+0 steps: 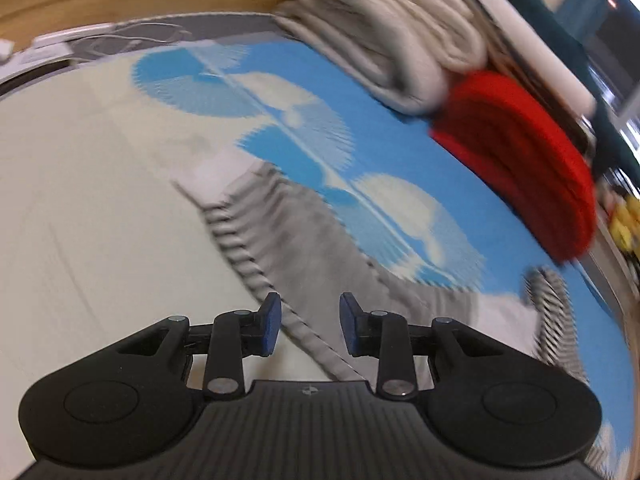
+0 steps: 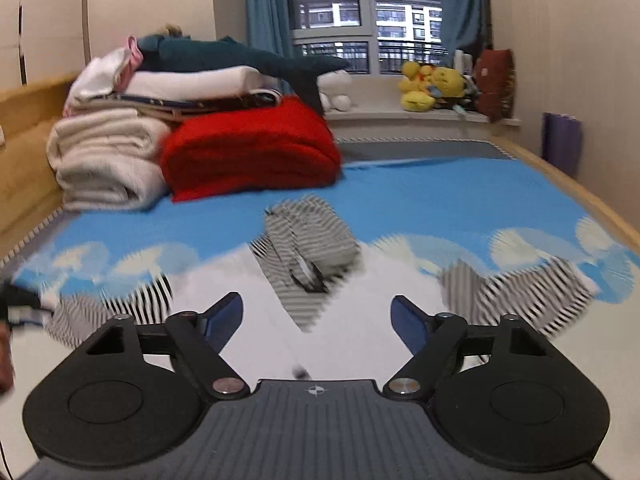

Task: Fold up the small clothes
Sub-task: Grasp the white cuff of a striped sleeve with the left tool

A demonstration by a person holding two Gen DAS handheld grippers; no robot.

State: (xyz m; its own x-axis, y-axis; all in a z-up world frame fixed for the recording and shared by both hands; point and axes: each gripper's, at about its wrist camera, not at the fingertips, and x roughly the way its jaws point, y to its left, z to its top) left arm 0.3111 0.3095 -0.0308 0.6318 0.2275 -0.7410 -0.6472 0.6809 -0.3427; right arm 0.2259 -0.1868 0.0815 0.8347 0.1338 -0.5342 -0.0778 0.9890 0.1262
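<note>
Both the left gripper (image 1: 310, 324) and the right gripper (image 2: 316, 320) hang with jaws apart and empty over the striped garment (image 2: 308, 240) at centre frame, probably lining up a fold.

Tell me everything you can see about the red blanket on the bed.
The red blanket is a thick, fuzzy-looking fabric folded into a bulky stack of several layers. It lies on the blue patterned bedspread near the wooden headboard, pressed against a folded cream blanket. More folded linens are piled just behind it. Neither gripper touches it.
</note>
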